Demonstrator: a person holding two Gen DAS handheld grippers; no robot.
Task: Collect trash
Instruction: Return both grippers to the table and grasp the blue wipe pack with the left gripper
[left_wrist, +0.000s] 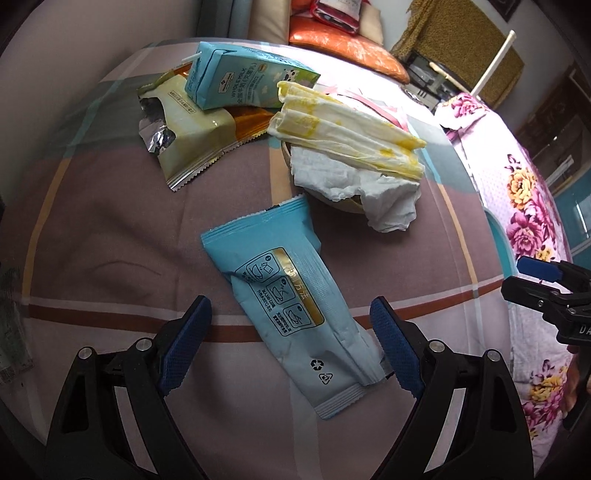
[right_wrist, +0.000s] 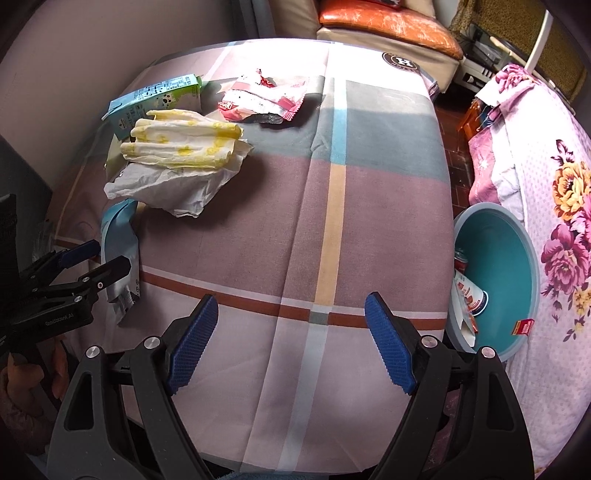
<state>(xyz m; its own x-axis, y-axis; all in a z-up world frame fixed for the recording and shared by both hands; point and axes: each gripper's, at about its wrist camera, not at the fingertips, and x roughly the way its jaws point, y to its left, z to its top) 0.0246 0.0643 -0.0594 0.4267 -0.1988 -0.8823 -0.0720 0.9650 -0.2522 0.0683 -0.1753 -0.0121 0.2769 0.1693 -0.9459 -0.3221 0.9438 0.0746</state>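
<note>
With left tongs (left_wrist: 290, 345) gaping, empty, astride the light-blue wrapper (left_wrist: 284, 299) flat on the bench (left_wrist: 110, 236), lower squarely, pinch mid-body, then carry to the teal bin (right_wrist: 517, 258); right tongs (right_wrist: 291, 341) likewise spread, idle

The left gripper (left_wrist: 290, 328), black-framed with blue textured pads, hangs with jaws wide apart over a table covered by a plaid mauve, grey and brown cloth (left_wrist: 110, 229). A light-blue flat plastic packet (left_wrist: 284, 299) lies diagonally between the pads without touching either. Far left lies an opened yellow-green foil wrapper (left_wrist: 188, 136), with a light-blue milk carton (left_wrist: 240, 75) resting on its far part. Right of these, crumpled white tissue stained yellow (left_wrist: 347, 136) is piled on a bowl (left_wrist: 332, 201). The right gripper (left_wrist: 550, 280) enters at the right edge.
</note>
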